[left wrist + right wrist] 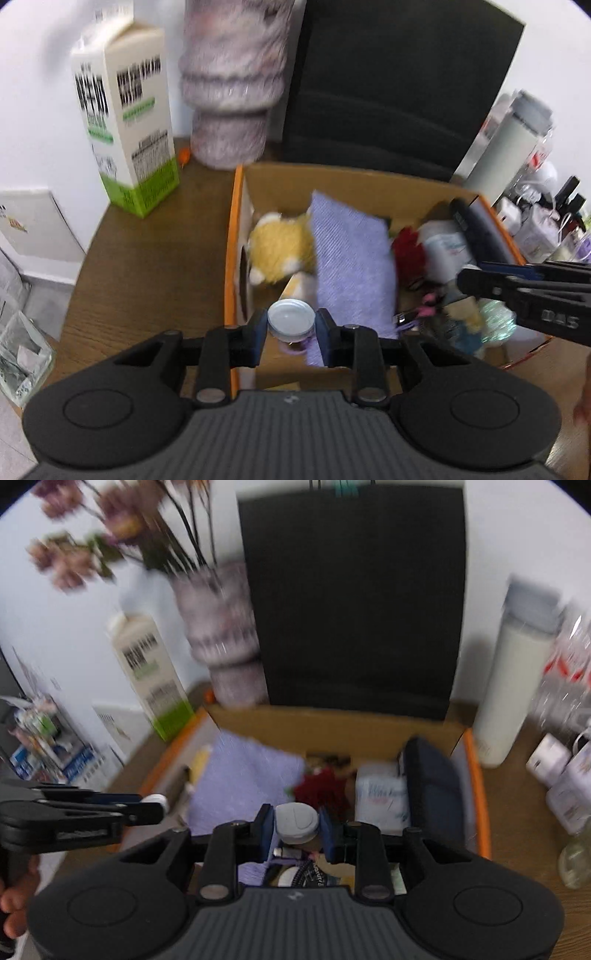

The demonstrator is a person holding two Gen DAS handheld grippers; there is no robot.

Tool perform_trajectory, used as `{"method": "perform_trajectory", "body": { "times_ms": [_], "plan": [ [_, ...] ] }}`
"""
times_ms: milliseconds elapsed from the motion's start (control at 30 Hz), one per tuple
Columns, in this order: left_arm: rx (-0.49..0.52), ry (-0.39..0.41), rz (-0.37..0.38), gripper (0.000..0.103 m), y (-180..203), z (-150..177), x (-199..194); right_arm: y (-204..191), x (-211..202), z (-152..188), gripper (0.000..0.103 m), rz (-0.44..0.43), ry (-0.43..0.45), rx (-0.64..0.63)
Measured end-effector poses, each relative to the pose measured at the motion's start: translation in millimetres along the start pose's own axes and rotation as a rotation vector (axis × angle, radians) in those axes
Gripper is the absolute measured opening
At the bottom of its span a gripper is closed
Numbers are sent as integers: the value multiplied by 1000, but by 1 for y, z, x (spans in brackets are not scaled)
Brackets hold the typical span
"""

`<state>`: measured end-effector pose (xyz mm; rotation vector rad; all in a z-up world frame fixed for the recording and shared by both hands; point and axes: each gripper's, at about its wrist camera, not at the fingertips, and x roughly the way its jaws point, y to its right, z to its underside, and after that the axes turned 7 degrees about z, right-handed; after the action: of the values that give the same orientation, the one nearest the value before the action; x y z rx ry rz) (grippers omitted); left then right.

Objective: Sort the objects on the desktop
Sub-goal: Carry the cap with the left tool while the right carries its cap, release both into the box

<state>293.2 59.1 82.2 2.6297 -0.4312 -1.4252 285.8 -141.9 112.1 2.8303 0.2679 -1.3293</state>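
I've got a small white-lidded jar clamped in my left gripper, over the near edge of the cardboard box. My right gripper pinches a grey-capped bottle above the box too. Inside lie a purple cloth, a yellow plush toy and something red. A milk carton stands on the desk beside it.
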Motion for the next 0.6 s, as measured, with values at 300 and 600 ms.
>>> {"method": "perform_trajectory", "body": {
  "times_ms": [300, 600],
  "plan": [
    [-18, -5, -12, 51, -4, -2, 3, 0, 58, 4, 33, -2, -108, 87],
    [14, 54, -34, 75, 17, -6, -32, 14, -5, 2, 47, 65, 3, 49]
  ]
}}
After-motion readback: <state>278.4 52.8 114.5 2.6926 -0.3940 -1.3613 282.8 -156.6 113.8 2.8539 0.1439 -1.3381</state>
